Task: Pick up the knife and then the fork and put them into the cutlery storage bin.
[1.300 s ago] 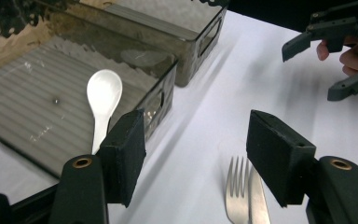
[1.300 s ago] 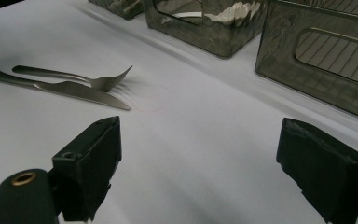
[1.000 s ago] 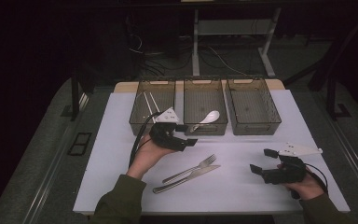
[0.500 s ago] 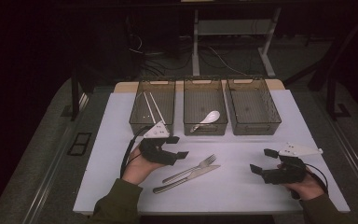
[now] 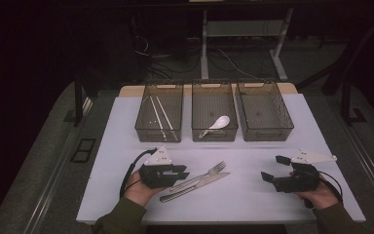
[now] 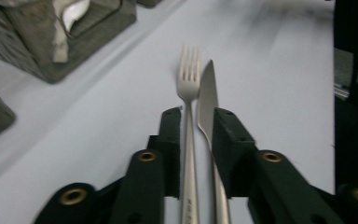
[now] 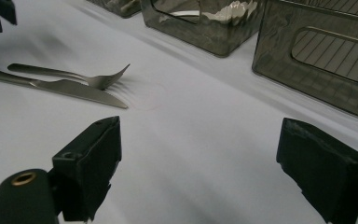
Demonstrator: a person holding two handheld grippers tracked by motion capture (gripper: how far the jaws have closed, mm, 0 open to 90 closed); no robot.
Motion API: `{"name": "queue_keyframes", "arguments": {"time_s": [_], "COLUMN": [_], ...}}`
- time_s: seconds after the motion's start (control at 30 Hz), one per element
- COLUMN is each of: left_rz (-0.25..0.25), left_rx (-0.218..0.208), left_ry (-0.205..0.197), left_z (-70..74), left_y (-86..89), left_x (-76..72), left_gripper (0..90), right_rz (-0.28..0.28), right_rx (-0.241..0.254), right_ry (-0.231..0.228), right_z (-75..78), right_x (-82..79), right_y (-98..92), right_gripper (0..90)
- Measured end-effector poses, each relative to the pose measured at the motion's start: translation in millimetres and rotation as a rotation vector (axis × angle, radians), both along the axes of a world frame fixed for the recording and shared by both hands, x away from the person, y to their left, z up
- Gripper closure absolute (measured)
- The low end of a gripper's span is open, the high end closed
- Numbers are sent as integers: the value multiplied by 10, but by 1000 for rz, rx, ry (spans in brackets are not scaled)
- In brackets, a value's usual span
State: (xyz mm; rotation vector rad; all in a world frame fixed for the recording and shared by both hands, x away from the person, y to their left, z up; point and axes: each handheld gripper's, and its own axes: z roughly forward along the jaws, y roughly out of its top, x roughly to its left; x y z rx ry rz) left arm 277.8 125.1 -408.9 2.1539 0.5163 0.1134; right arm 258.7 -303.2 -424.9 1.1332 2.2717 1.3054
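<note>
A metal fork (image 5: 210,171) and a metal knife (image 5: 202,184) lie side by side on the white table top (image 5: 243,204). My left gripper (image 5: 182,171) sits low at their handle ends. In the left gripper view its jaws have just been closing, and the left gripper (image 6: 198,116) now has both handles between its pads: one pad against the fork (image 6: 189,77), the other against the knife (image 6: 208,93). My right gripper (image 5: 274,168) rests at the near right of the table. In its own view the right gripper (image 7: 200,130) stands open over bare table.
Three dark mesh bins stand in a row at the back. The left bin (image 5: 159,127) holds chopsticks, the middle bin (image 5: 214,134) holds a white spoon (image 5: 219,122), and the right bin (image 5: 264,130) shows nothing inside. The table's front edge is just behind both hands.
My left gripper has come back from near the bins and down to the fork and knife handles, and its jaws have narrowed around them. The right gripper has not moved.
</note>
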Motion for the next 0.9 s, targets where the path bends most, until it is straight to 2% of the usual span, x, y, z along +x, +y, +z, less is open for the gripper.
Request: {"name": "queue_keyframes", "arguments": {"time_s": [0.17, 0.33, 0.63, 0.9], "left_rz": [-30, -55, -71, -63], "left_rx": [37, 82, 146, 175], "left_ry": [42, 63, 89, 97], "left_z": [-73, -148, -256, -292], "left_y": [-8, -68, -138, -158], "left_x": [-6, -6, -2, 10], "left_gripper": [887, 888, 888, 888], "right_rz": [-1, 2, 5, 3], "right_rx": [-1, -6, -6, -5], "right_ry": [-1, 1, 0, 0], "right_z": [0, -2, -6, -5], "right_x": [1, -1, 2, 2], "right_y": [-1, 6, 3, 1], "right_gripper": [137, 137, 137, 137]}}
